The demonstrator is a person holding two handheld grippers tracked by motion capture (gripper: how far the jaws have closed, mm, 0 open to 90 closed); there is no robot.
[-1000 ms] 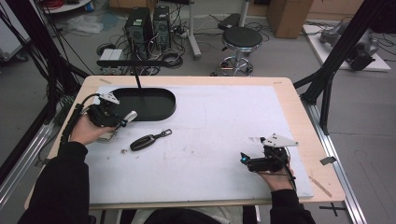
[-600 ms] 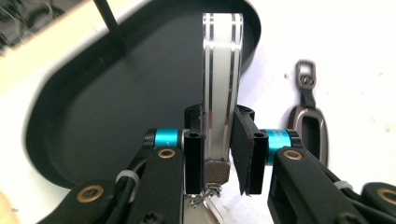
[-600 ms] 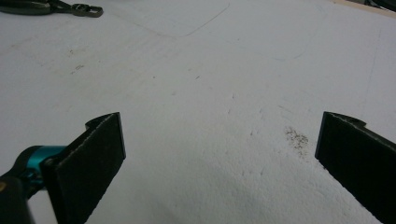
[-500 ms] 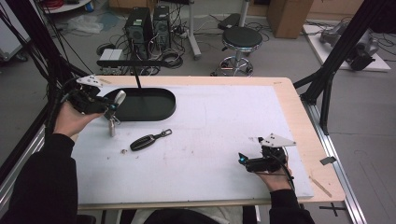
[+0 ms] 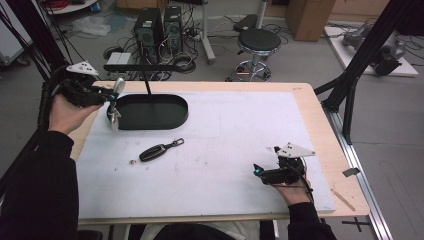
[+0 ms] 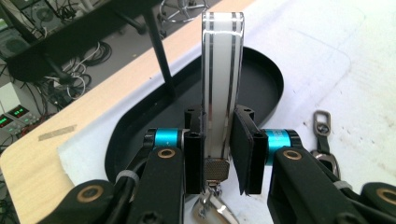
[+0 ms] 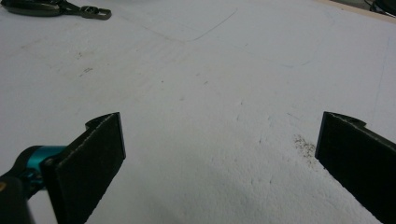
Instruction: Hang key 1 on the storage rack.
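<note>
A person in black long sleeves works with two handheld black grippers, each topped by a pale grey three-cornered plate and trailing a black cable. The left gripper point(image 5: 102, 92) has flat black pads, bright blue collars at the finger joints and brass-coloured pivot screws on rounded black links. The right gripper point(image 5: 260, 171), at the near right, shows a blue collar beside its broad, matt black pads point(image 7: 91, 154).

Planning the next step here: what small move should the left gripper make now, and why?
Probably carry it sideways over the black tray and lower. The left gripper is shut on the white key fob, raised beside the tray's near end, keys dangling; the right gripper rests open.
</note>
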